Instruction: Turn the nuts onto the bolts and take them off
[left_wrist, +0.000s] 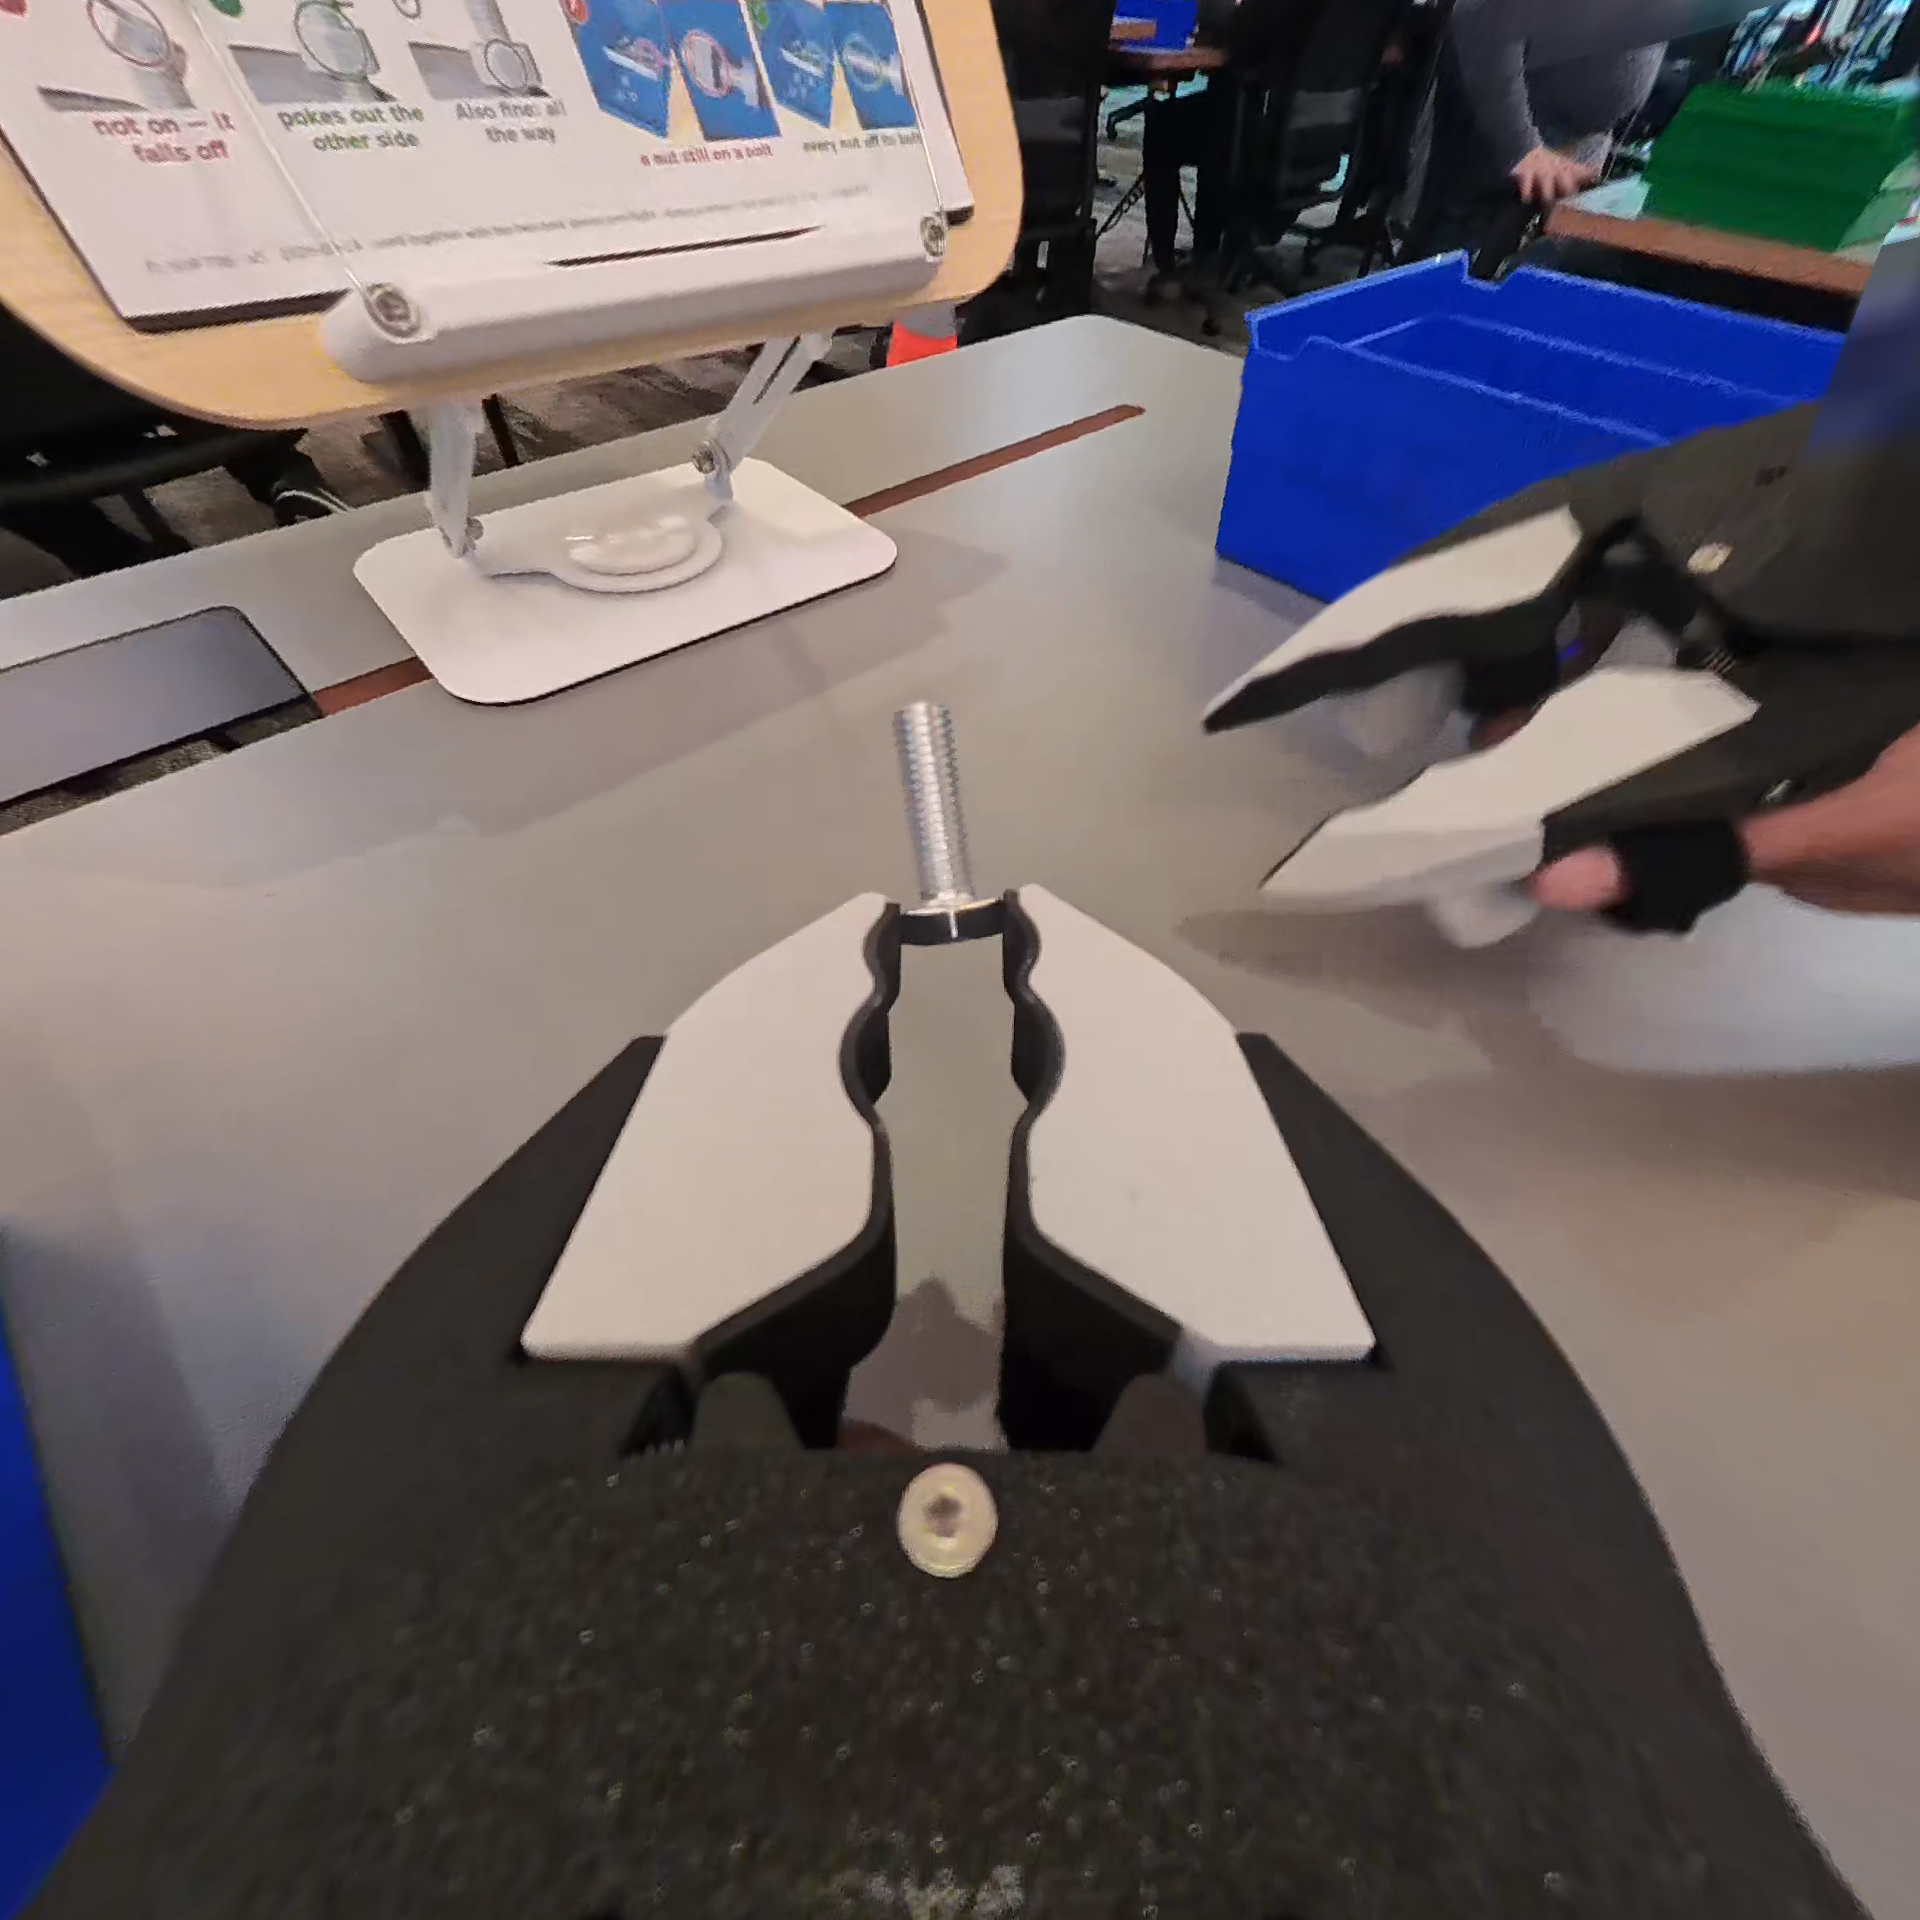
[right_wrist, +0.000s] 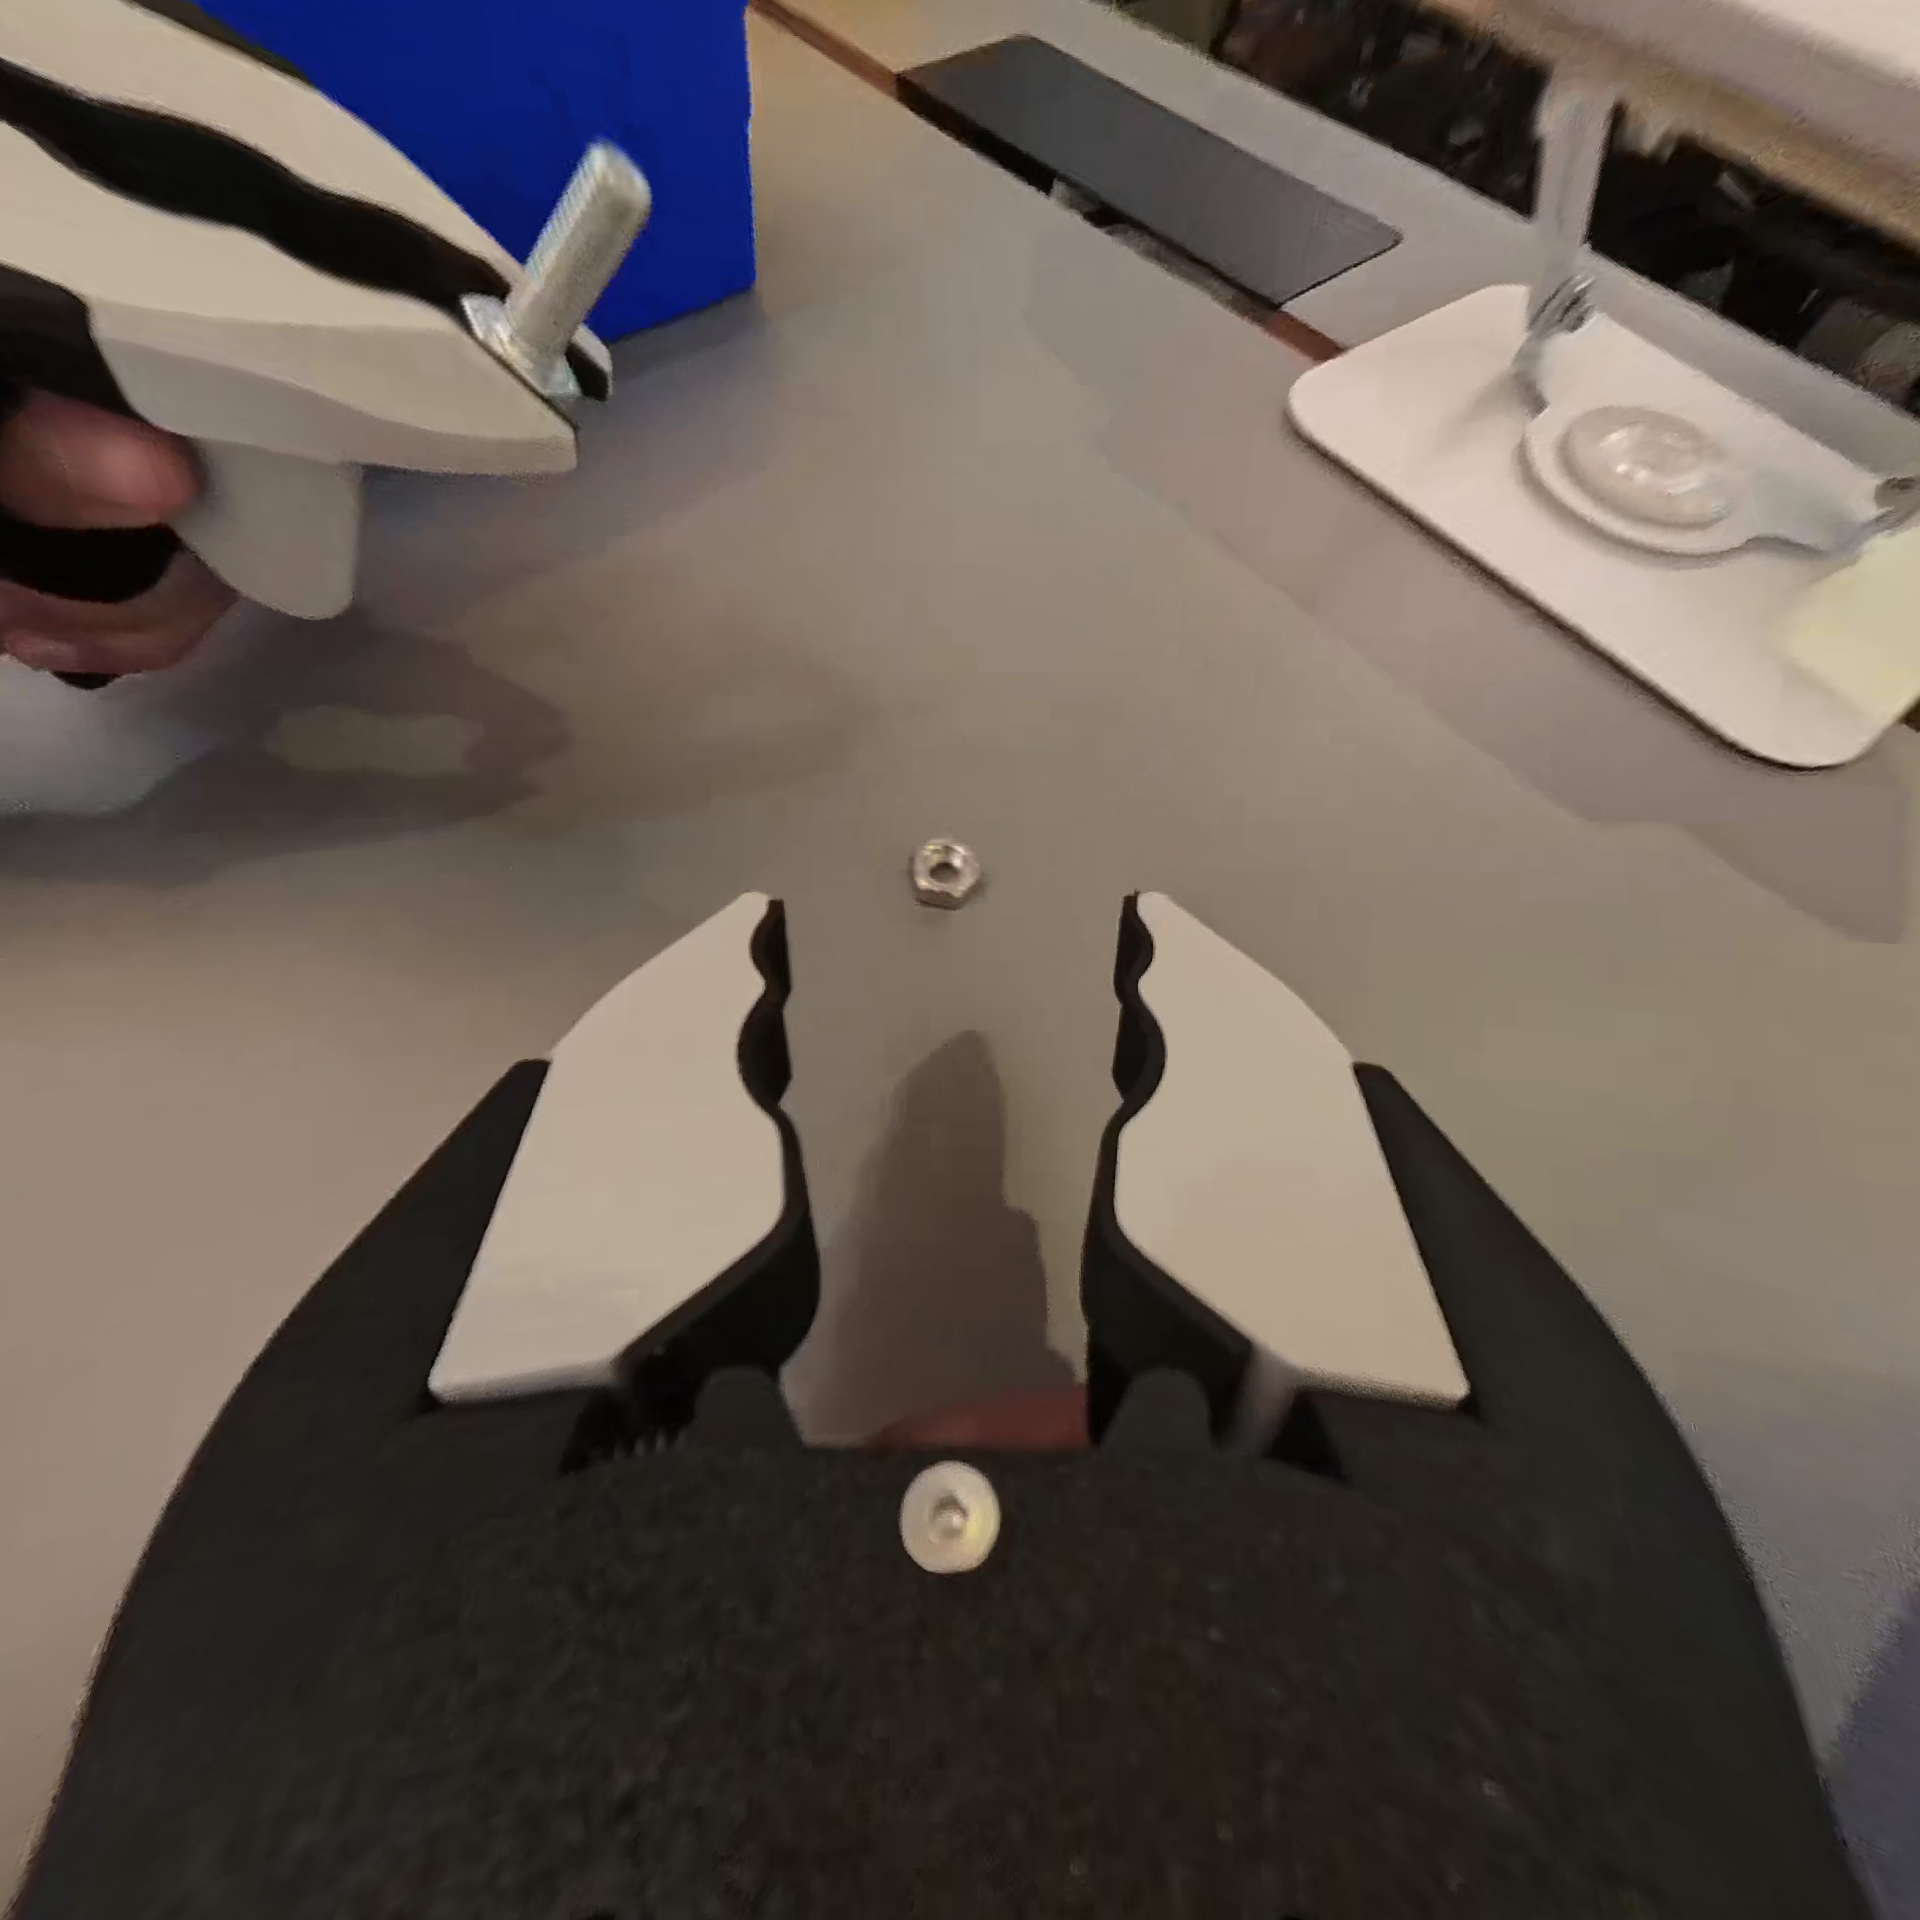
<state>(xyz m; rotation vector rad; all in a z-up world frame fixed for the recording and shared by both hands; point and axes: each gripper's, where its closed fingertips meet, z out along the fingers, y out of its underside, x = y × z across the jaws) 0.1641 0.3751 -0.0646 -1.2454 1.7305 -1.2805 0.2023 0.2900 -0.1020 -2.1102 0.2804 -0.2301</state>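
Observation:
My left gripper (left_wrist: 951, 914) is shut on the head of a silver bolt (left_wrist: 935, 805), whose bare thread points away from the fingers above the grey table (left_wrist: 623, 935). It also shows in the right wrist view (right_wrist: 551, 364) at upper left, with the bolt (right_wrist: 577, 260) sticking out. My right gripper (right_wrist: 951, 909) is open and empty, low over the table. A small silver hex nut (right_wrist: 945, 873) lies flat on the table just beyond and between its fingertips. In the left wrist view the right gripper (left_wrist: 1247, 800) is at the right, open.
A blue bin (left_wrist: 1455, 416) stands at the back right of the table. A white stand (left_wrist: 623, 571) holding an instruction board (left_wrist: 499, 187) is at the back. A black panel (right_wrist: 1143, 166) is set into the tabletop. People and green crates are in the far background.

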